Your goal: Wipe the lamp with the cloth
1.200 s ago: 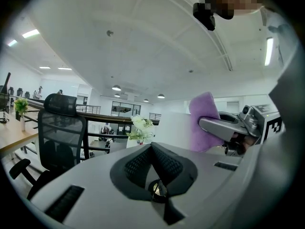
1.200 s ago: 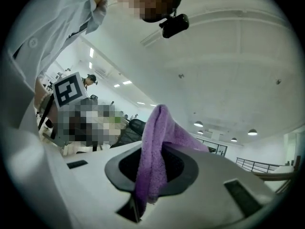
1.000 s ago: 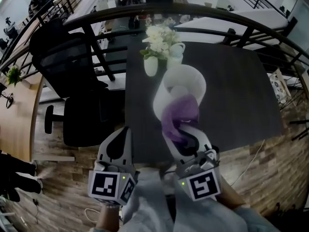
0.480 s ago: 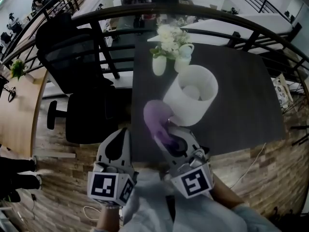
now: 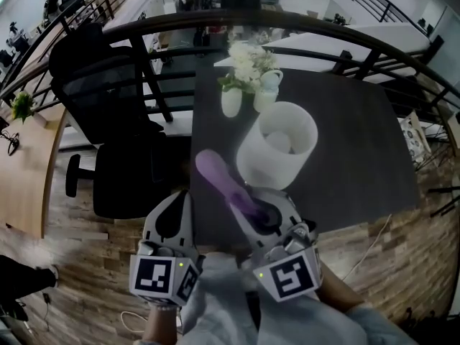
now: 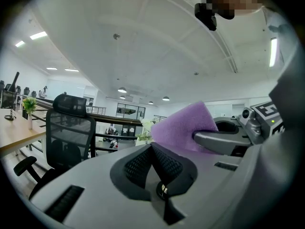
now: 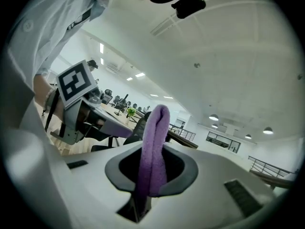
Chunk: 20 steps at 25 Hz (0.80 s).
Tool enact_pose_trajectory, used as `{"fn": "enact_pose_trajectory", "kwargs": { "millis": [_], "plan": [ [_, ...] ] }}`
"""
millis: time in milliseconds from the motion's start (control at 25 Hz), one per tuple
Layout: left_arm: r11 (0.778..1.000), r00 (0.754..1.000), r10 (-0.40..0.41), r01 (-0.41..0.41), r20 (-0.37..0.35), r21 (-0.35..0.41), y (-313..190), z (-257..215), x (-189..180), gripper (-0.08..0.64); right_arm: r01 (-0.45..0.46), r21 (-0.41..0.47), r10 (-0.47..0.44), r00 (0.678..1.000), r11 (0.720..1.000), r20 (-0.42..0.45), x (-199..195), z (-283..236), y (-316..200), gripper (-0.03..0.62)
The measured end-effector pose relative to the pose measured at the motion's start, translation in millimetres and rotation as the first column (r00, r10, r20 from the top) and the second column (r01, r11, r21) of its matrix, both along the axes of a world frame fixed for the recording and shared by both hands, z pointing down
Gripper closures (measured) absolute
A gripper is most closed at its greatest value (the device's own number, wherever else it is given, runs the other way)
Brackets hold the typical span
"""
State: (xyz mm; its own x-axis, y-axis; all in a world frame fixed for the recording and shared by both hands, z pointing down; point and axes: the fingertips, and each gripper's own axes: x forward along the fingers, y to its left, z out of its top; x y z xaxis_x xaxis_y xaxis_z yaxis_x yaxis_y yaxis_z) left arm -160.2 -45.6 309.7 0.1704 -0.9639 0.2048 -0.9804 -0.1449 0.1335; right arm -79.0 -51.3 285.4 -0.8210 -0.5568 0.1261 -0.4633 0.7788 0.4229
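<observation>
Cloth pinched in one gripper, lamp standing just beside it

Head view: the right hand-held gripper (image 5: 262,210) clamps one end of the purple cloth (image 5: 219,182). The cloth juts up and to the left, clear of the lamp (image 5: 260,165), whose white shade stands on the dark desk (image 5: 359,142). The left hand-held gripper (image 5: 175,218) hangs near the desk's edge. The shade looks light and thin, probably easy to tip or dent, so soft strokes would suit it. Two small vases of flowers (image 5: 248,67) stand close behind the lamp and could get knocked; an office chair (image 5: 108,99) is well off to the left.
Left gripper view: its jaws are pressed together with nothing between them; the cloth (image 6: 183,125) looks thick and spongy.
Right gripper view: the folded cloth (image 7: 155,142) is nipped low between the jaws, and its free end stands up past the tips.
</observation>
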Motion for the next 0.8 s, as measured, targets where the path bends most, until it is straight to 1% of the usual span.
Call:
{"fn": "enact_pose_trajectory", "kwargs": {
  "millis": [120, 320, 520, 640, 800],
  "plan": [
    [1.000, 1.000, 0.003, -0.003, -0.004, 0.007, -3, -1, 4, 0.558, -0.032, 0.034, 0.033, 0.999, 0.999, -0.017, 7, -7, -9, 0.541],
    [1.000, 1.000, 0.009, -0.009, -0.004, 0.016, -7, -3, 13, 0.558, -0.100, 0.064, 0.099, 0.995, 0.993, 0.012, 34, -18, -24, 0.541],
    [0.999, 1.000, 0.027, -0.027, -0.003, 0.020, -13, -4, 25, 0.558, -0.169, 0.079, 0.168, 0.986, 0.982, 0.022, 68, -22, -37, 0.541],
    [0.999, 0.999, 0.040, -0.040, -0.003, 0.020, -18, -4, 36, 0.558, -0.188, 0.074, 0.186, 0.982, 0.979, 0.029, 84, -21, -42, 0.541],
    [0.998, 0.998, 0.060, -0.060, 0.003, 0.021, -26, -5, 48, 0.558, -0.188, 0.067, 0.186, 0.982, 0.980, 0.036, 99, -19, -42, 0.541]
  ]
}}
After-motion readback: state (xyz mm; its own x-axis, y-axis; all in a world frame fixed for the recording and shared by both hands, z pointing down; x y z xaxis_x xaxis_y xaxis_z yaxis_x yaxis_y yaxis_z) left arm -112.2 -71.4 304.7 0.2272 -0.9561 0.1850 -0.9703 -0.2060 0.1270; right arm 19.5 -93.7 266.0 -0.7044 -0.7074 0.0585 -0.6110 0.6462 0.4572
